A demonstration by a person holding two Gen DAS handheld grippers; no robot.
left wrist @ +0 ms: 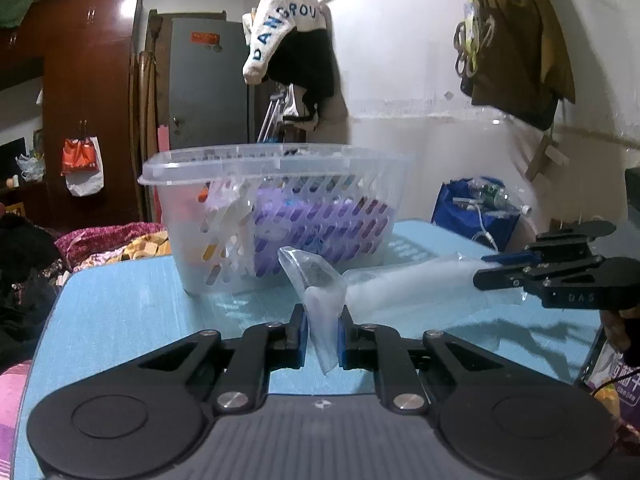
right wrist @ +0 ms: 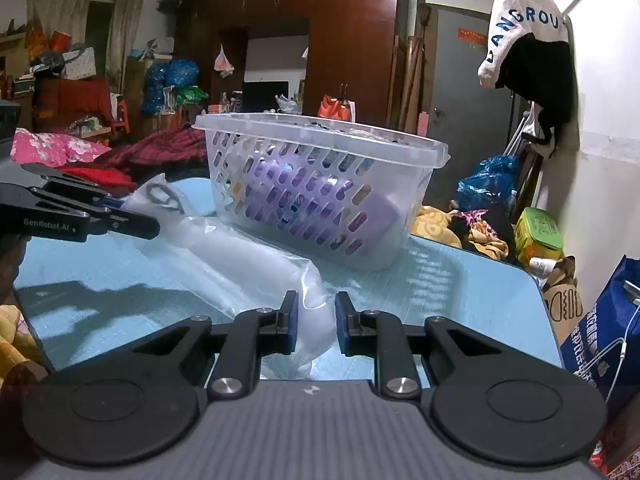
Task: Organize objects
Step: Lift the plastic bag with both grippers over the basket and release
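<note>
A: What is being held, and by what?

B: A long clear plastic bag (right wrist: 248, 268) with a pale roll inside is gripped at both ends. One end is clenched in the left tongs (left wrist: 323, 334), where the film is seen bunched up between the blue pads. The other end is pinched in the right tongs (right wrist: 316, 322), though the closure looks looser there, with a gap beside the film.

A: Where is the bag placed?

B: It is stretched across the blue desk (right wrist: 460, 292), just in front of the clear slotted basket (left wrist: 276, 216). Whether its middle is resting on the desk or lifted slightly cannot be told. Purple packaging and some smaller items are visible through the basket wall, so part of the sorting appears to be done.

A: Which step is judged to be in hand?

B: The bag seems to be taken up by both tongs for transfer into the basket; it has not yet been raised over the rim.

A: What is called for next?

B: A joint lift is probably needed, with both ends kept level so the soft bag does not sag against the rim, then a lowering onto the purple contents before the grip is released.
</note>
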